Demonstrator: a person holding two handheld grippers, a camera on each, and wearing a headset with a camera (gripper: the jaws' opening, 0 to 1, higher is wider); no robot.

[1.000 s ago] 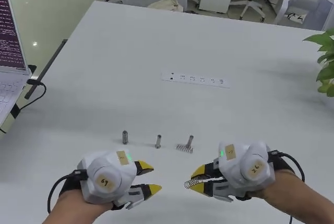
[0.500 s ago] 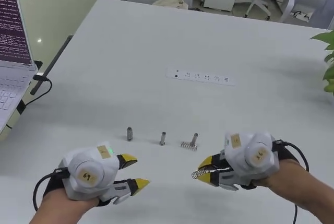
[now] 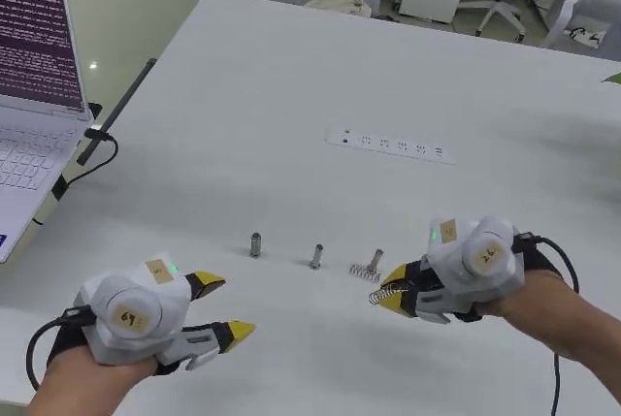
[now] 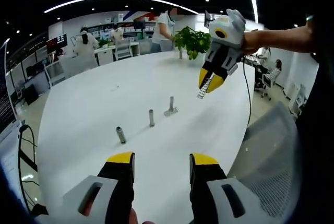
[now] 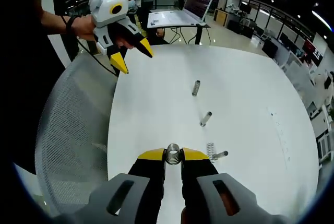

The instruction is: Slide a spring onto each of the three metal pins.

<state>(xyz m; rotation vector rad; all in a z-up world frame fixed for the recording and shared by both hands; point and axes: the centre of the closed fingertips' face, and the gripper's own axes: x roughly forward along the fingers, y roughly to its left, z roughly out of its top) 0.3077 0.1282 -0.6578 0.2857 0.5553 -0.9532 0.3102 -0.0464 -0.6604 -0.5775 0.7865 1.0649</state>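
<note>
Spring (image 5: 173, 153) in right tool (image 3: 391, 288), sticker (image 3: 447, 232) writing illegible

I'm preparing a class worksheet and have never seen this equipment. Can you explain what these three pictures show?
There is no robot here: a person holds a two-jaw gripper in each hand. One picture comes from a headset camera looking down. The two round ones come from cameras riding on each gripper. On the white table stand three metal pins, with a loose spring lying beside one pin. A power strip and a laptop sit further off. The right gripper is shut on a spring; the left gripper is open, holding nothing.
</note>
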